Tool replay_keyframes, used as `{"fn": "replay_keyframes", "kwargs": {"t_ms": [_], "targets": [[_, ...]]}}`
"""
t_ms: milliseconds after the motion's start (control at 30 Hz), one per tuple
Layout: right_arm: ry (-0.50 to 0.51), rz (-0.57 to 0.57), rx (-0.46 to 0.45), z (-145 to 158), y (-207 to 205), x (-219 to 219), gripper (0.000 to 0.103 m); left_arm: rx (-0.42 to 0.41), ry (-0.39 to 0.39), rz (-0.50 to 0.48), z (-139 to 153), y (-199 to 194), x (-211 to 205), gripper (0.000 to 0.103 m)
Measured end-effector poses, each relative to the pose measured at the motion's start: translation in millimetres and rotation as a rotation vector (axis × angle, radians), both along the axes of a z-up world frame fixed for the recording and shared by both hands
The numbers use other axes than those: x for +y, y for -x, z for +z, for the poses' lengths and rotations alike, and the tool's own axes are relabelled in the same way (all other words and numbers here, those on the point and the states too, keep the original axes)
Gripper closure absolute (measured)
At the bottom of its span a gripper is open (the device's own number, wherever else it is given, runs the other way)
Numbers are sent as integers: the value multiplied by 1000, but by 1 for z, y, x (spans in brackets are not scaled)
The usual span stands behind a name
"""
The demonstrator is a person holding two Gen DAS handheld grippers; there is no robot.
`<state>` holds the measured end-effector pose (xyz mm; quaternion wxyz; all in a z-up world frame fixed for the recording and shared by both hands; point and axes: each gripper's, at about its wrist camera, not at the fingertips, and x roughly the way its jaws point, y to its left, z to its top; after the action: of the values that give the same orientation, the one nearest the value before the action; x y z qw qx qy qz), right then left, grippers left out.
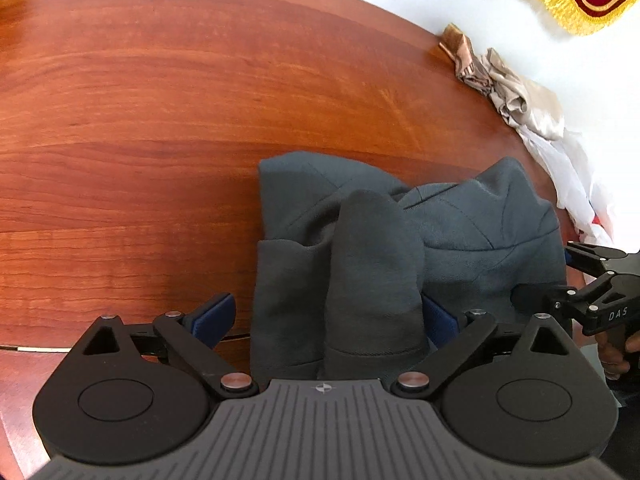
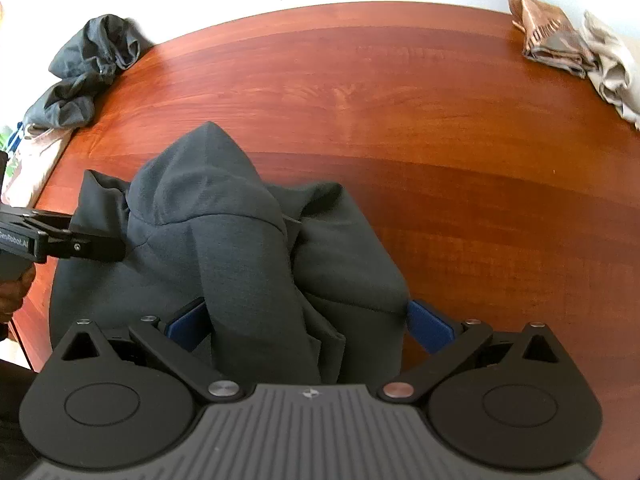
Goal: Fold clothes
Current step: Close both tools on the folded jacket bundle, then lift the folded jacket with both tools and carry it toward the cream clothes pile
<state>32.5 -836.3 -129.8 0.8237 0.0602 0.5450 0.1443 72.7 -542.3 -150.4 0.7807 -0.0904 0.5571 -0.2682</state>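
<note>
Dark grey hooded sweatshirt point(image 2: 240, 248) lies bunched on the wooden table point(image 1: 160, 120), directly ahead of and between both tongs. Left tongs point(image 1: 326, 316): jaws spread wide, a sleeve or fold of the sweatshirt rising between the blue pads, no clear pinch visible. Right tongs point(image 2: 308, 320): also spread wide, straddling a thick hump of the same cloth, hood peak just beyond; pads not pressing it. Judged handling: thick fleece, soft, limp, fairly heavy for cloth, not slippery, will sag and drag when lifted; layers likely to come up together. Best hold seems a single edge such as hem, cuff or shoulder seam, not the piled middle. Around: crumpled grey garment point(image 2: 88, 68) far ahead-left of the right tongs at the table rim; tan and beige cloths point(image 1: 508, 88) ahead-right of the left tongs; white cloth point(image 1: 568, 176) nearer, right. Broad bare table ahead-left; nothing blocks it.
</note>
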Motion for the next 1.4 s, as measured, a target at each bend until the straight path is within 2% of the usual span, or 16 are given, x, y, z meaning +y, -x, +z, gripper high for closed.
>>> {"fn": "replay_keyframes", "kwargs": {"t_ms": [333, 700, 900, 967, 1000, 1067, 1167, 1333, 1400], "targets": [[-112, -44, 59, -19, -3, -18, 0, 37, 7, -36, -8, -5, -11, 5], [-209, -27, 102, -38, -14, -20, 0, 16, -25, -93, -8, 6, -26, 7], [-234, -34, 95, -41, -16, -19, 0, -1, -28, -88, -7, 10, -27, 18], [-242, -34, 91, -41, -16, -18, 2, -22, -34, -87, -4, 14, -30, 27], [-248, -33, 87, -40, -15, -18, 4, -35, -40, -87, -2, 16, -33, 31], [-259, -30, 78, -37, -14, -18, 9, -81, -60, -85, 5, 25, -38, 48], [-273, -22, 61, -32, -11, -17, 21, -135, -80, -72, 15, 38, -45, 62], [-279, -16, 24, -18, 1, -17, 47, -165, -79, -43, 26, 47, -49, 69], [-279, -14, 8, -10, 5, -18, 52, -171, -62, -25, 33, 48, -49, 70]]}}
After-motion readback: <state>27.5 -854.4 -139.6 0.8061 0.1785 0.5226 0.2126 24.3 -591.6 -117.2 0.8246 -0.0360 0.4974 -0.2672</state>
